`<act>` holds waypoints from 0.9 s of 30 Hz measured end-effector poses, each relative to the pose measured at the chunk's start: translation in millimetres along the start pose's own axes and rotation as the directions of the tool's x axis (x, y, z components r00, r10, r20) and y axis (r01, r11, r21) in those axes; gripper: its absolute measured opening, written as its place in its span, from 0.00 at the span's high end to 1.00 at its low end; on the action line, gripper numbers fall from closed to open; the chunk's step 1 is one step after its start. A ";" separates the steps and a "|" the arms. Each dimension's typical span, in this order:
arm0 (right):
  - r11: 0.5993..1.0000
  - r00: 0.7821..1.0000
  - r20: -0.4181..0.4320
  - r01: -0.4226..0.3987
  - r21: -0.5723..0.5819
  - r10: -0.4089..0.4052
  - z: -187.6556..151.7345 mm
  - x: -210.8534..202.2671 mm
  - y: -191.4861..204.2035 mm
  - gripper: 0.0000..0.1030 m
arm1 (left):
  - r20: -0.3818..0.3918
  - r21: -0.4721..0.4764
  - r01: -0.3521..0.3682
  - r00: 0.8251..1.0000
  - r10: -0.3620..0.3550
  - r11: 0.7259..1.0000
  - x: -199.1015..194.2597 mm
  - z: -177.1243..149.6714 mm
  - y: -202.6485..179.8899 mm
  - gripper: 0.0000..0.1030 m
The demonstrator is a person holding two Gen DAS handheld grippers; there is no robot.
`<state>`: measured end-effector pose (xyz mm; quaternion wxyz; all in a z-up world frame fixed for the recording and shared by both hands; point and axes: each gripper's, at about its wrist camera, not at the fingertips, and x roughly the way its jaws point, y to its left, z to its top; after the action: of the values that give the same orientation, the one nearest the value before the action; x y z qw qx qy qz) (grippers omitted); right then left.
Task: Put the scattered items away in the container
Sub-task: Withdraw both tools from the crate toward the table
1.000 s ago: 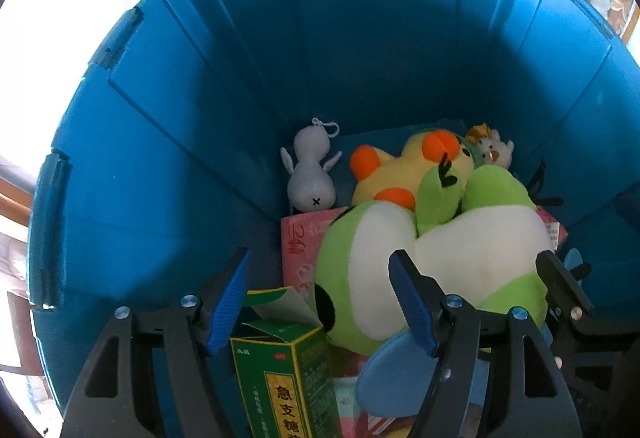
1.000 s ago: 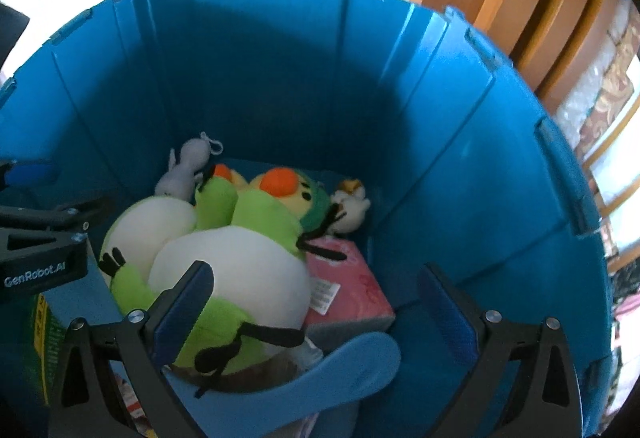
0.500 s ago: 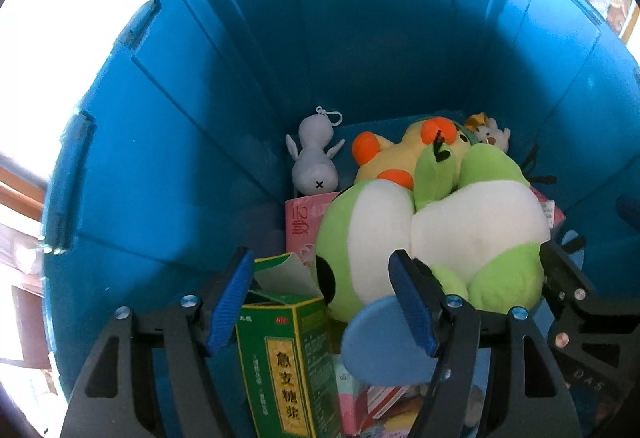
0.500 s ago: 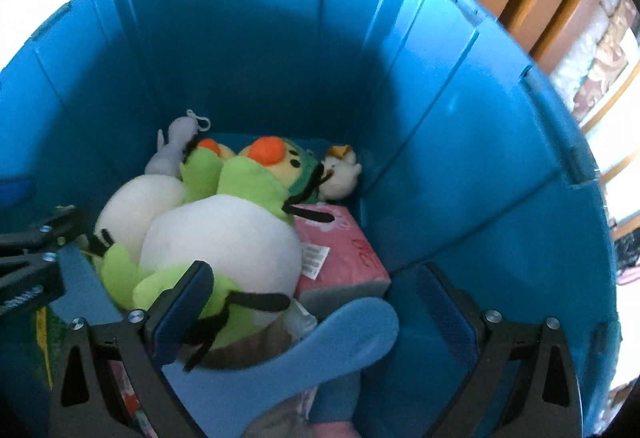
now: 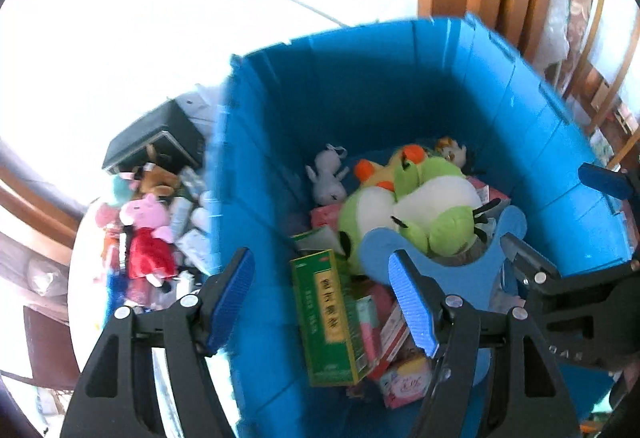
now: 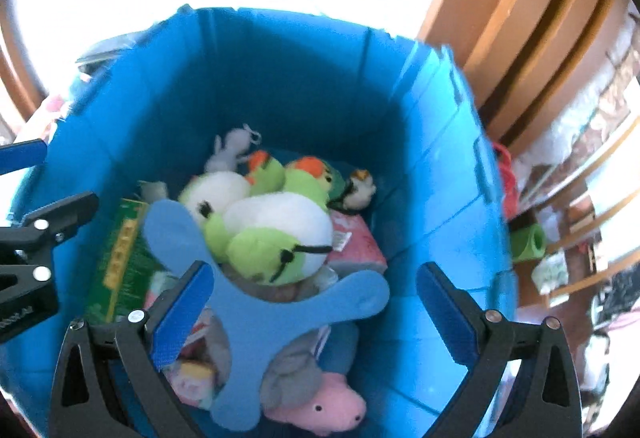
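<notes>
The blue bin holds a green and white plush frog, a yellow duck plush, a small white doll, a green box, pink packs, a blue Y-shaped foam piece and a pink plush. My left gripper is open and empty above the bin's left wall. My right gripper is open and empty above the bin.
Left of the bin, on a white surface, lie a pink pig doll in a red dress, other plush toys, small boxes and a black box. Wooden furniture stands behind and to the right, with a green roll beside it.
Both grippers have risen and pulled back out of the bin. The left view has swung left, bringing the items outside the bin into sight. Both stay open.
</notes>
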<state>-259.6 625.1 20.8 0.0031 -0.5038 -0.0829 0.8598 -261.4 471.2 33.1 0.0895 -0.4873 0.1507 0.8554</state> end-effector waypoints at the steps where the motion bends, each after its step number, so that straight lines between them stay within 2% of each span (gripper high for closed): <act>1: 1.000 1.000 0.010 -0.010 -0.007 0.010 3.1 -8.9 3.2 0.01 | 0.011 -0.011 -0.008 1.000 0.008 1.000 -10.4 -1.8 7.2 0.33; 8: 0.998 0.998 0.063 -0.025 -0.052 0.028 17.9 -52.3 38.9 0.01 | 0.054 -0.099 -0.047 0.997 0.053 0.994 -56.6 -34.0 74.1 0.33; 14: 0.996 0.993 0.111 -0.033 -0.078 0.041 16.3 -97.1 93.9 0.00 | 0.089 -0.165 -0.050 0.994 0.065 0.985 -82.3 -86.8 158.8 0.33; 23: 0.997 0.985 0.159 -0.061 -0.045 0.068 8.4 -140.5 225.4 0.00 | 0.083 -0.182 -0.066 0.993 0.082 0.981 -75.1 -181.7 291.7 0.33; 27: 0.991 0.978 0.162 -0.130 -0.017 0.131 1.9 -143.3 285.5 0.00 | 0.061 -0.198 -0.077 0.994 0.090 0.977 -57.3 -221.2 339.9 0.33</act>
<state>-168.4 330.5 104.2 -0.0618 -0.4364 -0.0522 0.8961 -155.7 75.6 34.3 0.0104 -0.4571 0.0830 0.8855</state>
